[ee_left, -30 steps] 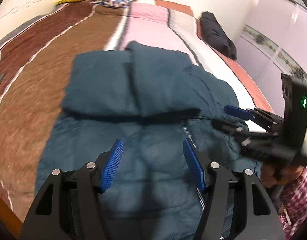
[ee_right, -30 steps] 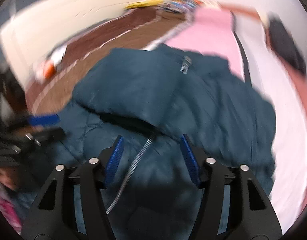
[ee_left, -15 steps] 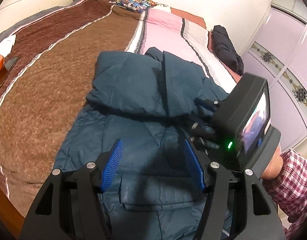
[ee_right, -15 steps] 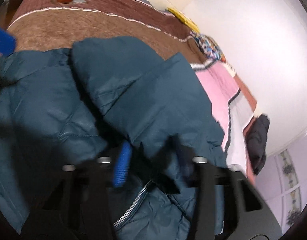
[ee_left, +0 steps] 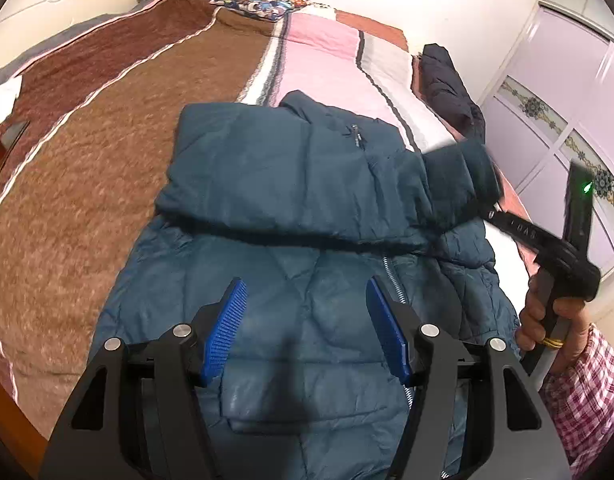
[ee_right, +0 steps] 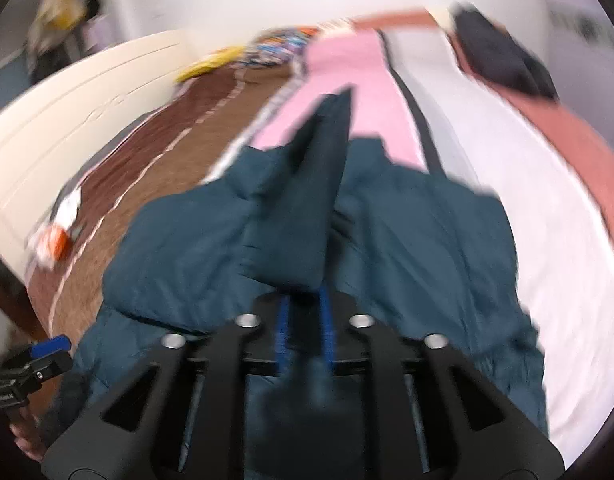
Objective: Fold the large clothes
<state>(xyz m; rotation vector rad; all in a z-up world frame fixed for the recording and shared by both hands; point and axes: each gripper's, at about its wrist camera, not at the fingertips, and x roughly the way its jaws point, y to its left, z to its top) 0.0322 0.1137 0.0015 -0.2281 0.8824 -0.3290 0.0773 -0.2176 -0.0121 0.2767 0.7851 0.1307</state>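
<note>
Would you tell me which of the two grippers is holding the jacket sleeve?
The right gripper: its jaws are shut on the teal sleeve; the left gripper hangs open above the jacket.

Little can be read. In the left wrist view, pale capital letters run along the black finger arm of the right gripper [ee_left: 492, 213], which is held over the right edge of the bed; they look like "I D A S", though the first part is hidden by the teal jacket [ee_left: 291, 184] sleeve it grips, so the full word cannot be told. A small pale tag sits by the zip pocket on the jacket's folded upper part, too small to read. In the right wrist view, the left gripper [ee_right: 47, 354] at the lower left carries a small white marking, blurred past reading.
</note>
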